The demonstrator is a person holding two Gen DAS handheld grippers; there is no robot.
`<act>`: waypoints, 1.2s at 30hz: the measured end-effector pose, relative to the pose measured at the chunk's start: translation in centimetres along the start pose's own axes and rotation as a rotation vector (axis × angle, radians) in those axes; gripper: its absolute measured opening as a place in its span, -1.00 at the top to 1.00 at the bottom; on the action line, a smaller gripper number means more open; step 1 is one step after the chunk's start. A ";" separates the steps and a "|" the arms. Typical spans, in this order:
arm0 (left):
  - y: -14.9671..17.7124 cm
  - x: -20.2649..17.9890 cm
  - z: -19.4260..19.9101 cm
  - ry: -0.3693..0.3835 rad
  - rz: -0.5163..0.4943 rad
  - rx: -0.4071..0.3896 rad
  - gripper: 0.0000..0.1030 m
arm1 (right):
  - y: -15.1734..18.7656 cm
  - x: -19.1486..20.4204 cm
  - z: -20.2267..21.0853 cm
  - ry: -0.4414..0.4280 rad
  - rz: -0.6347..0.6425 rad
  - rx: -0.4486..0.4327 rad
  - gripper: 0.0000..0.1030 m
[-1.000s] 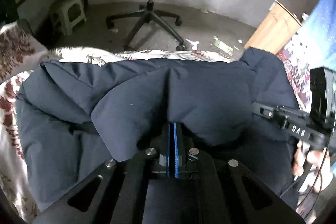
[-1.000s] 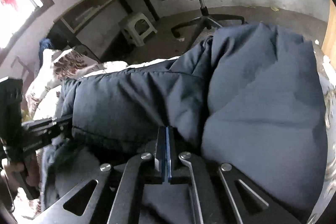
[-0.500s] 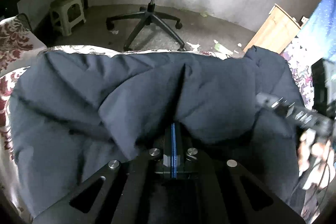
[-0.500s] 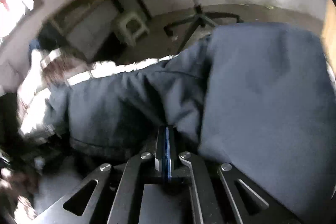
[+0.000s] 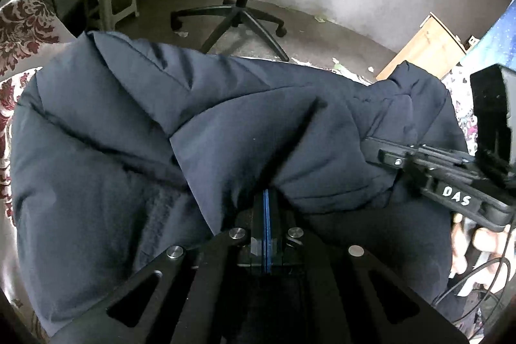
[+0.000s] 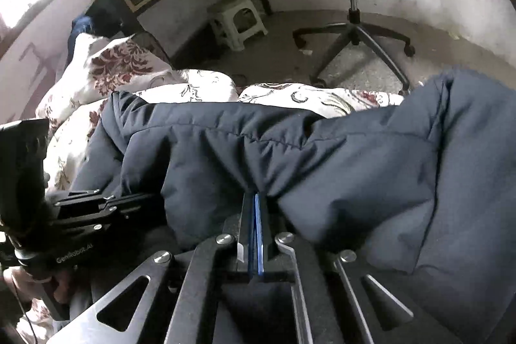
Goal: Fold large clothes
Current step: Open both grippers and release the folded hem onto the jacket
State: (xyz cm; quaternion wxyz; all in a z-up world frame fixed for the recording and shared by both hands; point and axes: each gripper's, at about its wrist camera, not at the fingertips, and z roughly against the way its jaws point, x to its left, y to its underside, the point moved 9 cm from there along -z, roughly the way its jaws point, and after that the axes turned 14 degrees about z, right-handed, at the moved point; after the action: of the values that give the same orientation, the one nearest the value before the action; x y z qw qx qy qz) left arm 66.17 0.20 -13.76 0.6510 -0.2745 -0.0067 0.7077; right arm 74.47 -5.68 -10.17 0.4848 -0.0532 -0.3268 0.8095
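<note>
Across the bed [image 6: 200, 87], up to its far edge, lay the jacket [image 5: 225, 124], puffy, soft and bulky, likely light but slippery. Left gripper [image 5: 266, 199] and right gripper [image 6: 254, 199] were each clamped on a pinch of its near fold; hems and seams looked the surest holds.

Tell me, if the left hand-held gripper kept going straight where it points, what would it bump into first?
The puffy dark navy jacket. The left hand-held gripper is shut, its tips already tucked under a fold of it, so it would likely push straight into that padding. What lies beneath is hidden.
</note>
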 end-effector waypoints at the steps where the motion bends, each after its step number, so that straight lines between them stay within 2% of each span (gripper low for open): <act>1: -0.1 0.2 -0.3 -0.007 0.004 0.004 0.94 | 0.3 -0.1 -0.5 0.009 0.002 0.003 1.00; 5: -0.2 -0.1 -0.3 -0.028 0.022 0.002 0.94 | 0.2 1.2 -0.6 0.149 0.130 0.004 1.00; 6: -0.1 -0.3 0.1 -0.025 0.029 0.001 0.94 | 0.1 1.3 -0.2 0.143 0.132 -0.006 1.00; 9: 0.1 -0.1 1.4 -0.009 0.028 -0.021 0.95 | 0.7 -1.2 3.2 0.045 -0.050 -0.091 1.00; 11: 0.3 0.3 1.7 -0.005 0.038 -0.029 0.95 | 1.1 -4.3 6.0 0.112 -0.110 -0.146 0.99; 12: 0.3 0.5 1.6 -0.002 0.055 -0.028 0.95 | 1.3 -5.2 6.2 0.149 -0.115 -0.132 0.86; 13: 0.3 0.6 1.3 -0.006 0.068 -0.024 0.95 | 1.9 -6.4 5.6 0.163 -0.122 -0.079 0.88; 14: 0.3 0.8 1.0 -0.014 0.075 -0.019 0.95 | 3.0 -7.3 4.0 0.106 -0.155 -0.006 1.00; 15: 0.3 0.7 0.6 -0.031 0.075 -0.012 0.94 | 3.6 -7.8 3.1 0.060 -0.196 0.009 1.00; 17: 0.2 0.5 0.1 -0.059 0.063 -0.010 0.94 | 3.9 -8.4 2.1 0.040 -0.223 -0.008 1.00; 21: 0.3 0.2 0.0 -0.102 0.035 -0.024 0.94 | 3.5 -7.6 1.1 0.133 -0.135 0.013 1.00; 26: 0.7 0.4 1.4 -0.072 0.082 -0.078 0.95 | 3.7 -8.1 3.5 0.069 -0.218 -0.099 0.99; 28: 0.8 0.4 2.2 -0.068 0.120 -0.109 0.95 | 3.9 -7.9 4.8 0.081 -0.230 -0.151 0.93; 31: 1.1 -0.4 3.4 -0.088 0.097 -0.144 0.94 | 3.9 -7.6 6.7 0.127 -0.229 -0.211 0.86; 35: 1.5 -1.8 5.2 -0.081 0.044 -0.193 0.70 | 3.7 -7.5 9.3 0.153 -0.237 -0.272 0.86; 36: 1.5 -2.1 5.9 -0.074 0.038 -0.211 0.58 | 3.7 -7.4 9.9 0.163 -0.231 -0.281 0.86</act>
State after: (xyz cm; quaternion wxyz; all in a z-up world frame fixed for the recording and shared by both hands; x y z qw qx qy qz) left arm 62.41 0.08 -8.52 0.6042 -0.3151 -0.0998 0.7250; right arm 71.55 -17.62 -6.27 0.5871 -0.1480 -0.4003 0.6879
